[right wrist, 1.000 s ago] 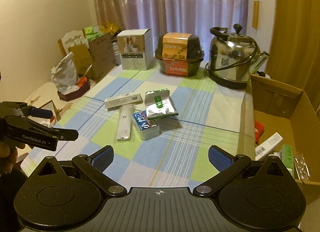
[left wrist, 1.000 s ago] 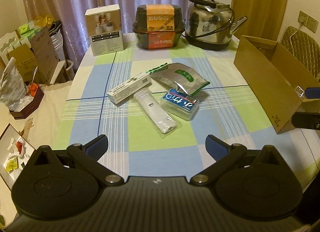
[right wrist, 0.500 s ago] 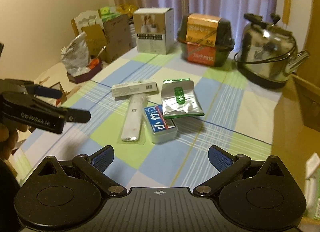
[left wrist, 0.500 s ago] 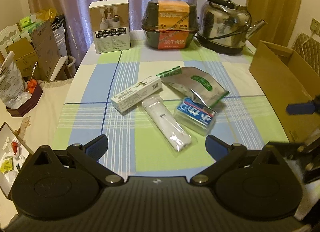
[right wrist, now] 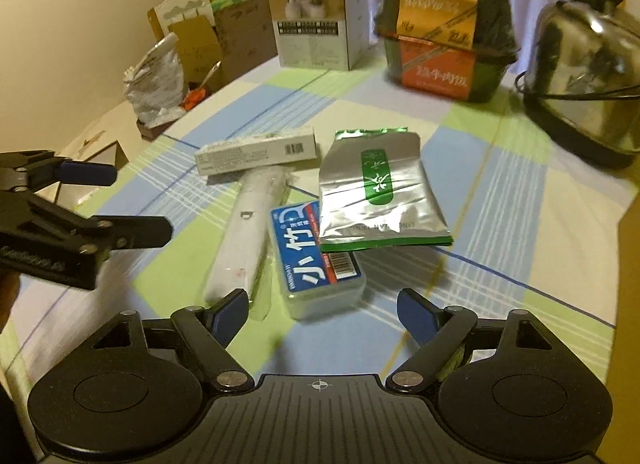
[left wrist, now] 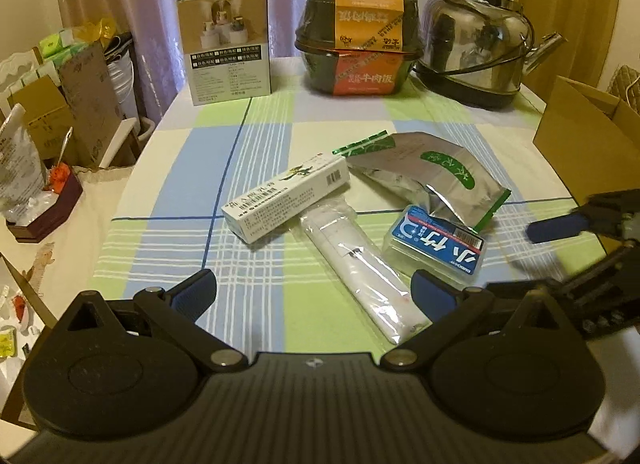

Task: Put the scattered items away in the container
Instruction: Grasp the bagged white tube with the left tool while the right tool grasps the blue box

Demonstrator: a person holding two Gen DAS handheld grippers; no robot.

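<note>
Four items lie clustered mid-table. A long white carton lies across one end of a white wrapped stick. A clear box with a blue label sits partly under a silver-green foil pouch. The cardboard container stands at the table's right edge. My left gripper is open, low over the near end of the stick. My right gripper is open just short of the blue-labelled box. Neither holds anything.
A white product box, a black-and-orange meal tub and a steel kettle line the table's far edge. Cardboard and bags crowd the floor to the left. The checked cloth lies bare left of the carton.
Both grippers have moved in closer and lower to the cluster. The right one swung left, away from the cardboard container, to face the blue-labelled box. The items have not moved.
</note>
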